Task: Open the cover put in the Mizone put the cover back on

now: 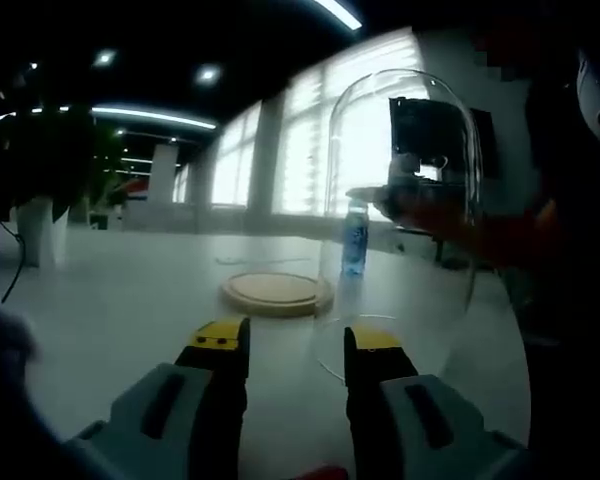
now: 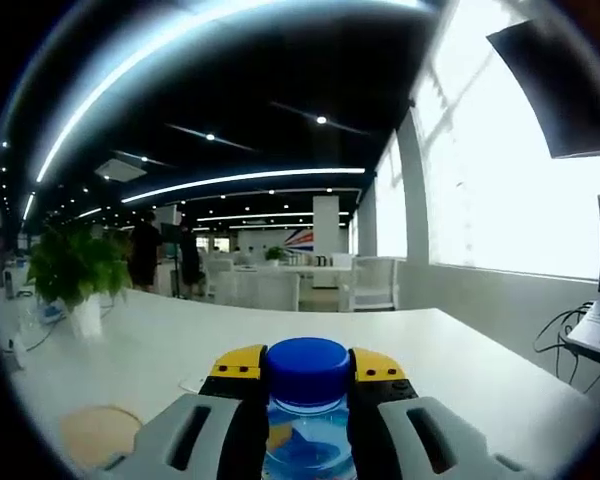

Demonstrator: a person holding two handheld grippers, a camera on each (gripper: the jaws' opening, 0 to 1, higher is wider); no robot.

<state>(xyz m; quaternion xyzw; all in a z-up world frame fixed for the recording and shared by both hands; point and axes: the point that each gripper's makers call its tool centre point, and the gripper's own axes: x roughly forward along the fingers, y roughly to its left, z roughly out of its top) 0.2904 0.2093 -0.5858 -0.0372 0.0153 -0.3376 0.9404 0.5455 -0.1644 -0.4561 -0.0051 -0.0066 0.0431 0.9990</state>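
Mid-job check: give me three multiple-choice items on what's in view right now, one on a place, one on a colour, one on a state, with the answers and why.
1. Where is the wooden base?
A. On the white table, ahead of the left gripper
B. Inside the glass cover
C. On the floor

2. What colour is the cap of the Mizone bottle?
A. Red
B. Blue
C. White

3. What state is the right gripper in?
A. Open, holding nothing
B. Shut on the glass cover
C. Shut on the Mizone bottle

Answers:
1. A: the round base lies bare on the table, with the cover off to its right.
2. B: the cap is plainly blue in the right gripper view.
3. C: the jaws press both sides of the bottle's neck just under the cap.
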